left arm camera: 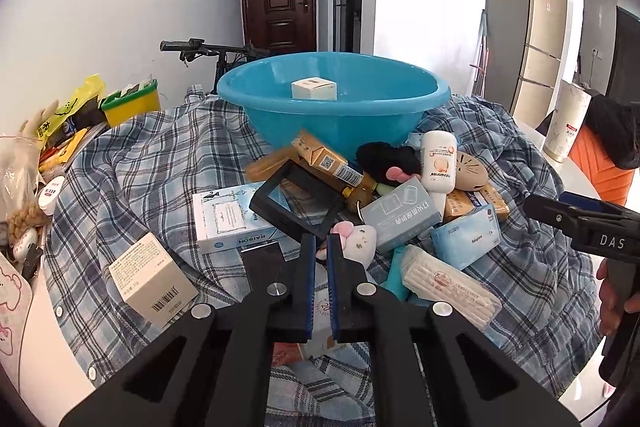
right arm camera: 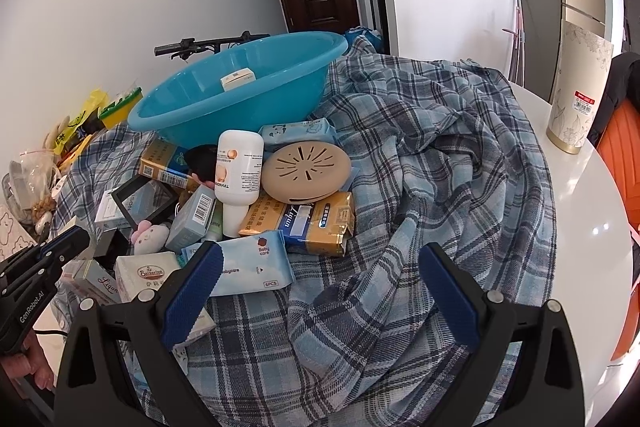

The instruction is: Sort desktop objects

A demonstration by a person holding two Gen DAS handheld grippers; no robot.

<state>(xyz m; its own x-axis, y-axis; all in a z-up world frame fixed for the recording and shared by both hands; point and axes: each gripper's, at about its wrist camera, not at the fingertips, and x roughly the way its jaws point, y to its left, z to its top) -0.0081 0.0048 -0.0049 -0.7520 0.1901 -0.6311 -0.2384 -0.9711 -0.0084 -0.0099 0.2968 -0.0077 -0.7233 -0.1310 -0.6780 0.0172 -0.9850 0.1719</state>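
A blue basin stands at the back of a plaid cloth and holds one small white box. In front of it lies a pile: a white lotion bottle, a gold box, a black frame, a grey-blue box, wipes packs and a pink-white plush. My left gripper is shut and empty, its tips just before the plush. My right gripper is open and empty over the cloth, next to a baby wipes pack. The basin and bottle also show in the right wrist view.
A beige round vented case and a gold tissue pack lie in the pile. A white carton and a Raison box lie left. Clutter and a yellow-green tub sit far left. A tall patterned cylinder stands on the white table at right.
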